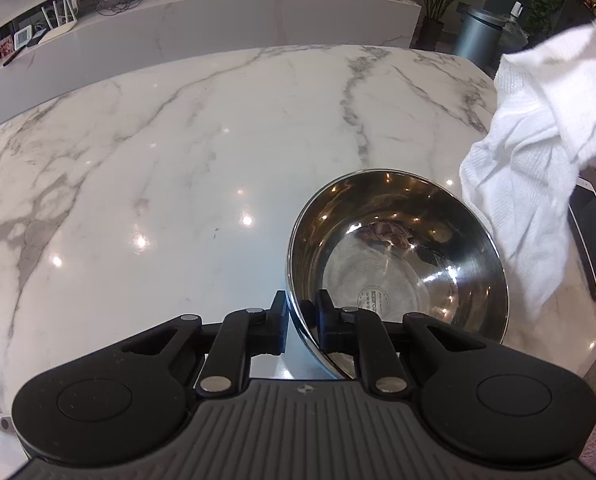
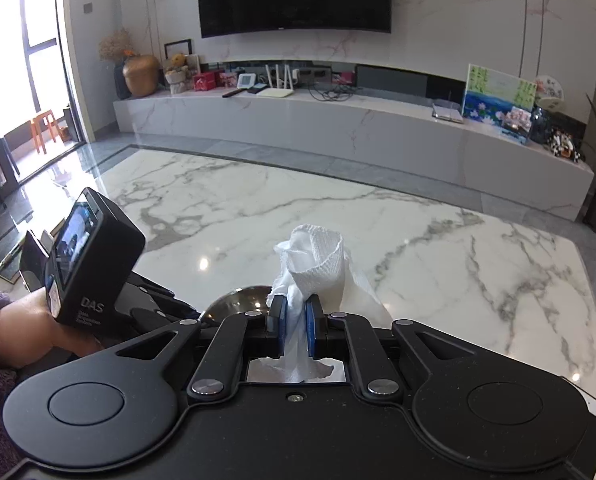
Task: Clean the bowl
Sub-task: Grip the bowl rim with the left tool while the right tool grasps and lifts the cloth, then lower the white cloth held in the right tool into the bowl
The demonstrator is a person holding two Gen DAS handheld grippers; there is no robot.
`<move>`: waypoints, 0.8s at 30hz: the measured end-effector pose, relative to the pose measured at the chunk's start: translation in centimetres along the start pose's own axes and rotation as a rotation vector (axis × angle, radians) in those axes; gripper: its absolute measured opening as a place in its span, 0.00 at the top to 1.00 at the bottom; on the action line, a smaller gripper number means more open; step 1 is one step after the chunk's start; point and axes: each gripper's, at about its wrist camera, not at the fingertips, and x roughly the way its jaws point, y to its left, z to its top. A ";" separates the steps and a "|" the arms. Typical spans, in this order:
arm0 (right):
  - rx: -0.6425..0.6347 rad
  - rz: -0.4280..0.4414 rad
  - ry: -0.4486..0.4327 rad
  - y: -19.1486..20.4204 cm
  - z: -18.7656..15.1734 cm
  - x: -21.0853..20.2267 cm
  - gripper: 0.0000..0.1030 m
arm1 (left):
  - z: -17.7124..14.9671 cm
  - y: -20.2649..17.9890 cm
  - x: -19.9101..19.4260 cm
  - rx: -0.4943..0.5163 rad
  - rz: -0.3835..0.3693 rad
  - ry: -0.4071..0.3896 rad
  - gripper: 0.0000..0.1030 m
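Surface [image 1: 178,152] of white veined marble fills most of both views. Cloth [image 1: 538,152], white, hangs at the right edge of the left view, above and just beside the bowl. Bowl [image 1: 398,256], shiny steel and empty, sits lower right of centre, tipped on its edge. Left tongs [image 1: 302,320] are nearly closed, pinching the bowl's near rim, one pad inside and one outside. Right tongs [image 2: 296,320], bottom centre of the right view, are clamped tight on a bunch of the cloth. The step looks like bringing cloth to bowl; next, it likely needs lowering into the basin and wiping round while the rim grip holds firm.
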 end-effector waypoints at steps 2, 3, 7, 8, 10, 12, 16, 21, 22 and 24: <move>0.010 0.014 -0.029 0.4 0.6 -0.7 0.92 | -0.2 0.5 -0.3 -0.008 0.001 0.004 0.88; 0.012 0.019 -0.049 0.6 1.1 -1.1 0.92 | -0.3 0.8 -0.5 -0.012 0.002 0.006 0.88; -0.009 0.021 -0.109 1.7 2.7 -2.5 0.92 | -0.6 1.5 -1.1 -0.020 -0.004 0.002 0.88; -0.012 0.026 -0.123 1.9 3.2 -2.9 0.92 | -0.6 1.6 -1.1 -0.023 -0.006 0.001 0.88; -0.008 0.040 -0.141 2.0 3.8 -3.1 0.92 | -0.8 1.8 -1.3 -0.031 -0.012 0.000 0.88; -0.001 0.061 -0.146 2.1 4.1 -3.1 0.92 | -0.9 2.1 -1.4 -0.042 -0.014 0.001 0.88; 0.012 0.065 -0.102 2.0 3.4 -1.7 0.92 | -1.0 2.5 -1.7 -0.056 -0.020 -0.006 0.89; 0.035 0.057 0.004 1.5 -0.1 0.6 0.92 | -0.9 2.7 -2.1 -0.057 -0.009 -0.022 0.90; 0.036 0.060 0.027 1.4 -0.8 1.1 0.92 | -0.8 2.6 -2.0 -0.056 -0.006 -0.024 0.90; 0.042 0.083 0.060 1.2 -1.6 2.2 0.92 | -0.8 2.5 -2.0 -0.053 -0.001 -0.024 0.92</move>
